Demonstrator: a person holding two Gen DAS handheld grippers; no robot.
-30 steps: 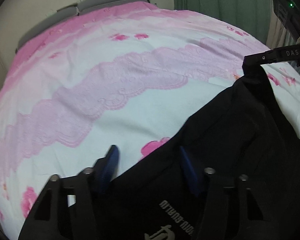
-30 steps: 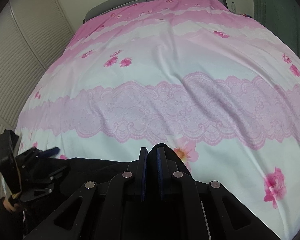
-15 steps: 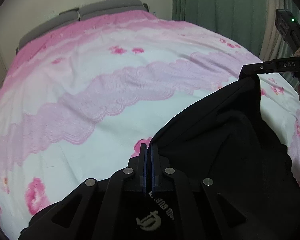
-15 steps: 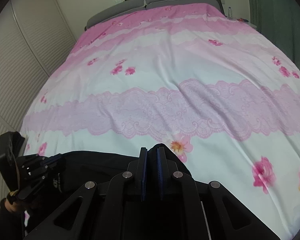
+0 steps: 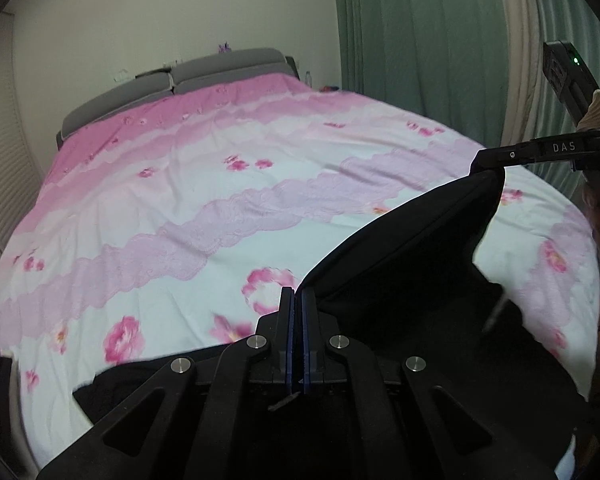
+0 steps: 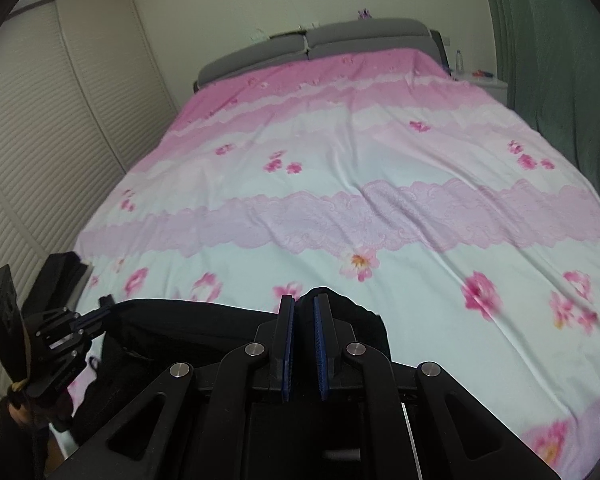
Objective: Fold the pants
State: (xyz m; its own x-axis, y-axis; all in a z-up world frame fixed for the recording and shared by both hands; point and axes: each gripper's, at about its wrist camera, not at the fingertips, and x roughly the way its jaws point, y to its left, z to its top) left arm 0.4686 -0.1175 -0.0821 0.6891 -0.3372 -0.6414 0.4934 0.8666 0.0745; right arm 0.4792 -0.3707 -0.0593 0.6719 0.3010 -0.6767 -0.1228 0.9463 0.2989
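**Black pants lifted over the bed by two clamped tools**

At the far left stands a louvred wardrobe door [image 6: 40, 152], beside the bed. The bed carries a pink floral duvet cover [image 6: 340, 168] with a band of lilac lace print across its middle, and a grey headboard [image 6: 340, 40] at the far end.

The left tool [image 5: 299, 296] has its blue pads together, pinching the edge of the black pants [image 5: 400, 260] at one corner. From there the top edge of the pants runs taut to the right, up to the right tool [image 5: 488, 162], which is clamped on the other corner. In the right wrist view that tool [image 6: 302, 304] shows black cloth bunched between its pads. The rest of the pants hangs below both tools, above the near end of the bed.

At the far right, green curtains [image 5: 420, 40] cover the wall.
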